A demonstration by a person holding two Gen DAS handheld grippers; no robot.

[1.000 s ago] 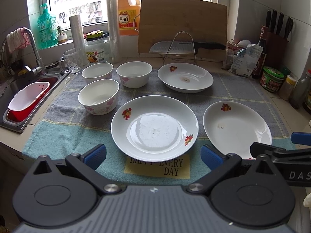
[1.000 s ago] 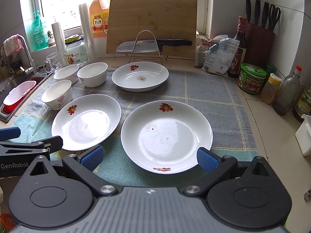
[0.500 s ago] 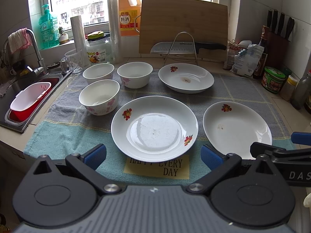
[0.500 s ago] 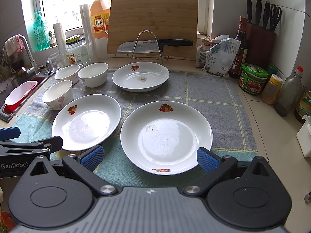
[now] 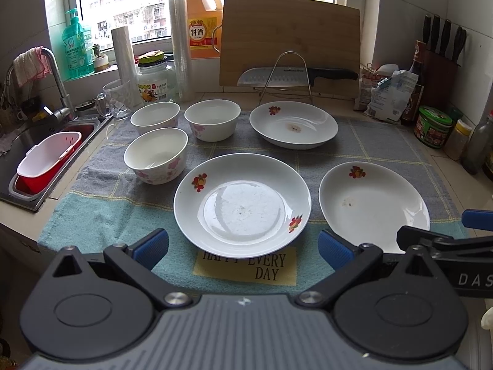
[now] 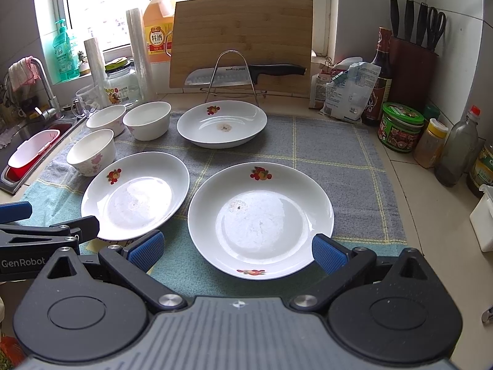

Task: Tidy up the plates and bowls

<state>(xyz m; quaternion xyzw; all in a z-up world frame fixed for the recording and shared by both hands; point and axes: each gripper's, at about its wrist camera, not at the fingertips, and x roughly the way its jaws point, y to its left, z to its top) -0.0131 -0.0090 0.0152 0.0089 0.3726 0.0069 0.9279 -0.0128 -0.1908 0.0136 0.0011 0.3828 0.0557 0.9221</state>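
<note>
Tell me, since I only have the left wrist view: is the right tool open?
Observer: Yes. The right tool is open and empty, aimed at the near right plate.
Operator: Any mark on that plate's near rim?
Observer: A red flower print, out of your sight.
Operator: What lies right of the towel, close in?
Observer: A white tub on the counter, cut off by the frame edge.

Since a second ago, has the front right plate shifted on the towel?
No. In the right wrist view the front right plate has its far rim just short of the same yellow stripe on the towel as before.
</note>
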